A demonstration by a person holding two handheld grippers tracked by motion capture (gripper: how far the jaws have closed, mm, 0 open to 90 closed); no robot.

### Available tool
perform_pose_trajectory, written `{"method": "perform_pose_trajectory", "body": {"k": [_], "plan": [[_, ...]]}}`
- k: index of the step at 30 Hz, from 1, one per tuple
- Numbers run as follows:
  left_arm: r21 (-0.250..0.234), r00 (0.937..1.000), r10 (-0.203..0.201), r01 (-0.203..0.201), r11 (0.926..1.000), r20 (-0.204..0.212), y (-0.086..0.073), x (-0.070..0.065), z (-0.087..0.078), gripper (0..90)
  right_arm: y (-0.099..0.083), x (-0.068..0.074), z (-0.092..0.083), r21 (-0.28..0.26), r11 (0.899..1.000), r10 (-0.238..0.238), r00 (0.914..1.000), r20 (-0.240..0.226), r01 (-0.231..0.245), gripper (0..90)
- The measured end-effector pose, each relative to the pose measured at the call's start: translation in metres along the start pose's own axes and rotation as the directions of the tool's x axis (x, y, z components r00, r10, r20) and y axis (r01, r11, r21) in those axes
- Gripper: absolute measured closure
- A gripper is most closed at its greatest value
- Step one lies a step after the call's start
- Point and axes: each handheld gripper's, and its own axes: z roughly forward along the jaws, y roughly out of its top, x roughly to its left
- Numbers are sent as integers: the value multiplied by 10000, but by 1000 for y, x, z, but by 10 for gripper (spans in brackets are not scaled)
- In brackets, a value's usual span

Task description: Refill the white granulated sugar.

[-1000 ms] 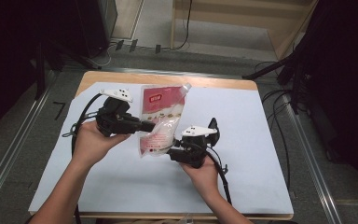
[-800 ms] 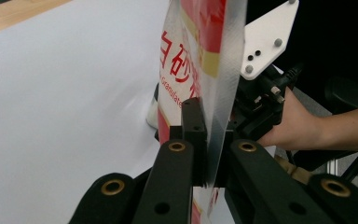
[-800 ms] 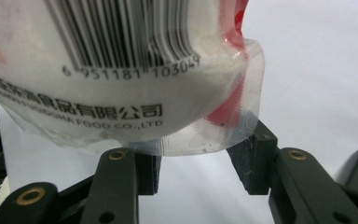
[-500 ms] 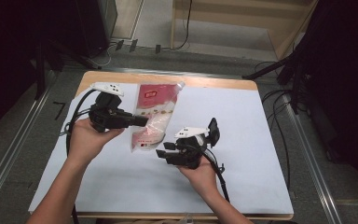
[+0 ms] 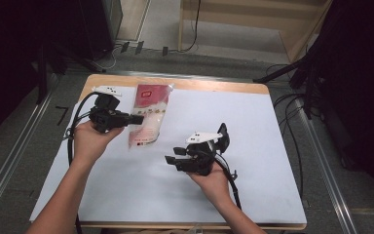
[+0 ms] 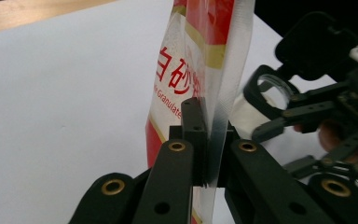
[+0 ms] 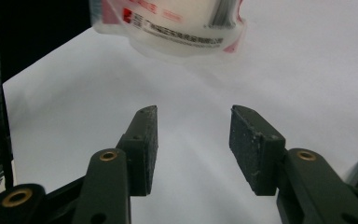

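On the white table, toward its far left part, lies a red and clear sugar bag with white grains inside. Left gripper is closed on its clear side seam. Right gripper, empty, has just been opening, jaws apart.

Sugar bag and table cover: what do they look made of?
Sugar bag: thin glossy plastic film, judging by the clear, shiny sealed edge pinched in the left gripper and the white granules showing through its end. Printed red, white and gold.
Table cover: matte white sheet, paper or thin plastic, hard to tell; no glare, and a wooden table edge shows beyond it.
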Motion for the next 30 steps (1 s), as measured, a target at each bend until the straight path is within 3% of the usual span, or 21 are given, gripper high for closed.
{"method": "perform_pose_trajectory", "body": {"k": [3, 10, 11, 15, 18, 21, 23, 30], "plan": [[28, 9999, -110, 110, 9999, -97, -3, 8, 11, 900, -1, -1, -1, -16, 10000, 37, 10000, 51, -37, 520], [135, 9996, 131, -127, 9998, -260, -6, 20, 36, 900, -3, 0, -3, -153, 9999, 38, 10000, -18, -38, 515], [-16, 10000, -31, 31, 10000, -37, -7, 21, 38, 900, -3, 0, -3, -157, 9999, 24, 10000, -5, -24, 515], [-88, 9994, 142, -139, 9999, 325, -9, 26, 37, 900, -4, -1, -5, -90, 9999, 96, 9999, 87, -95, 515], [-2, 9988, 412, -412, 9992, 263, -12, 26, 34, 898, -5, -2, -6, -81, 9999, 100, 9998, 156, -99, 515], [10, 9985, 471, -471, 9989, 290, -15, 27, 32, 890, -4, -2, -7, -82, 10000, 54, 9997, 225, -52, 516], [23, 9975, 486, -488, 9988, 522, -18, 28, 31, 877, -4, -1, -7, -113, 9999, 31, 9997, 229, -29, 517], [85, 9966, 655, -660, 9978, 503, -24, 30, 27, 862, -4, -2, -6, -169, 9998, -57, 9997, 221, 61, 519]]}}
